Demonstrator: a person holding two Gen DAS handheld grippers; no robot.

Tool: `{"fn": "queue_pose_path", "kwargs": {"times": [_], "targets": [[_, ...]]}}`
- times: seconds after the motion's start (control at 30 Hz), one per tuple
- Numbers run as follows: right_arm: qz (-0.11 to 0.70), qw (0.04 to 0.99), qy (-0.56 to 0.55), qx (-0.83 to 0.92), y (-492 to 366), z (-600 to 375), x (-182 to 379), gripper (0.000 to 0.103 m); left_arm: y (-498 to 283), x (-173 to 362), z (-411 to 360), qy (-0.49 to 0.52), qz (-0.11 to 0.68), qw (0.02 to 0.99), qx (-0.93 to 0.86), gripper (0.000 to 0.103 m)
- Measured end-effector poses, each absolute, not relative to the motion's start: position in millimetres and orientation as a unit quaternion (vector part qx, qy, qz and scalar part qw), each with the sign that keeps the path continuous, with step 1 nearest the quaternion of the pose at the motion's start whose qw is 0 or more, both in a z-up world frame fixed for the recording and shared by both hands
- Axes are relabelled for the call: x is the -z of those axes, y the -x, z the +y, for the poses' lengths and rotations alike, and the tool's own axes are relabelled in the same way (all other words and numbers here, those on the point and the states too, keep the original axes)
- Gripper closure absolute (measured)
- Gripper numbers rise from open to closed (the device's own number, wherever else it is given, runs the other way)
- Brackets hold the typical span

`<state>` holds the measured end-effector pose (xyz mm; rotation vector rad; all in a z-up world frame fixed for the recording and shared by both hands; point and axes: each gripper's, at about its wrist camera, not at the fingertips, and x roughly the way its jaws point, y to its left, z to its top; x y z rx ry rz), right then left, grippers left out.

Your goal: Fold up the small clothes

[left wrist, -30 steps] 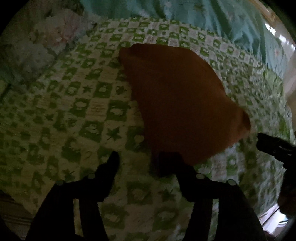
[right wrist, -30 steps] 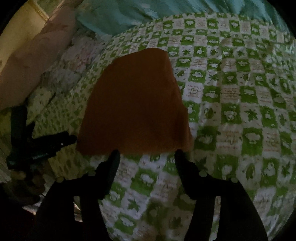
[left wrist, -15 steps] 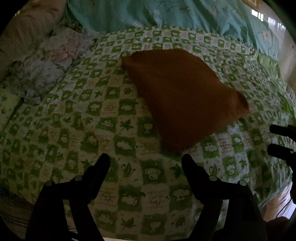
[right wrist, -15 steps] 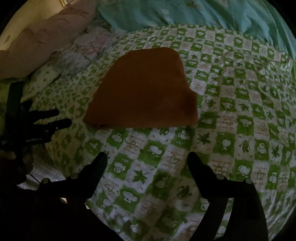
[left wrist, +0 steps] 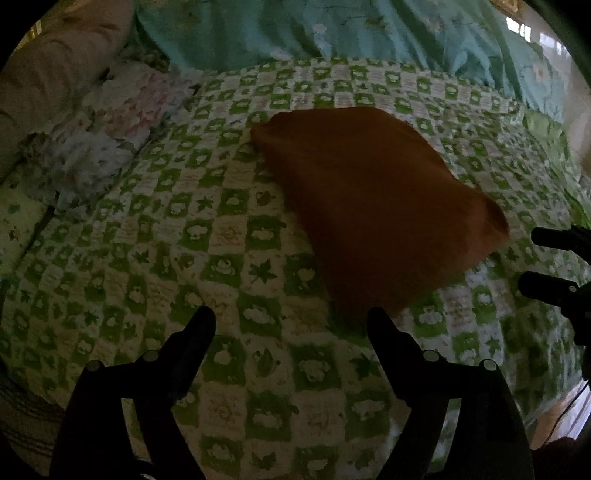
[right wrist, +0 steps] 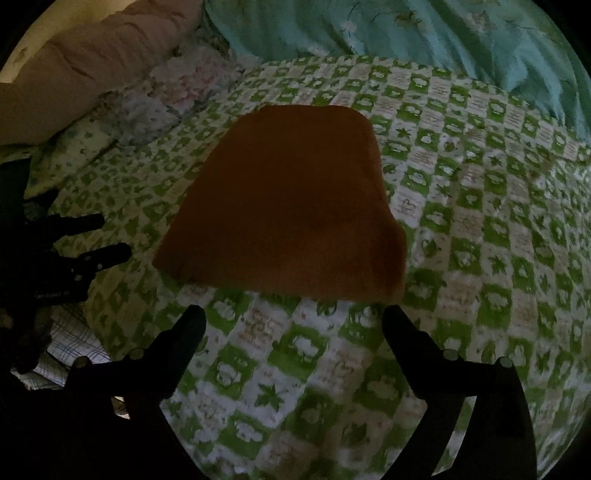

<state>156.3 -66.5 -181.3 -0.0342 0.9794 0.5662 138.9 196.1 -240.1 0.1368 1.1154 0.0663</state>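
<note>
My jaws were down at the near edge of the orange garment (right wrist: pixel 284 199) a second ago, my left gripper (left wrist: pixel 291 325) with its right finger on the near corner, my right gripper (right wrist: pixel 293 314) straddling the hem; now both have let go and drawn back, and bare quilt (left wrist: pixel 147 258) shows between my fingers. I read that as one fold finished: the cloth lies as a compact doubled shape in the middle of the quilt, toward the far edge where the teal blanket (left wrist: pixel 332 29) begins, and nothing is pinching it. My left jaws are opening and already stand wide with nothing between them; my right jaws are opening too, wider yet, also empty. Both grippers tilt steeply down over the quilt's near edge, just short of the garment, left beside right.
</note>
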Motion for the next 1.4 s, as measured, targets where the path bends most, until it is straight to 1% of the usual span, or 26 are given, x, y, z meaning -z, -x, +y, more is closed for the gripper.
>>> {"fn": "queue_pose_path", "kwargs": {"times": [0.3,0.63,0.83,1.4], "targets": [[0.483,0.834,0.018,-0.266,-180,-53,189,0.007,-151,253,193,-0.074,0.540,0.837,-0.046,0.018],[0.482,0.832,0.019,-0.274,-193,-44,188,0.007,-175,251,191,-0.079,0.535,0.839,-0.055,0.017],[0.484,0.832,0.018,-0.273,-198,-40,188,0.007,-186,251,191,-0.078,0.535,0.840,-0.056,0.015],[0.481,0.831,0.012,-0.279,-213,-42,185,0.007,-198,254,186,-0.074,0.535,0.840,-0.050,0.013]]}}
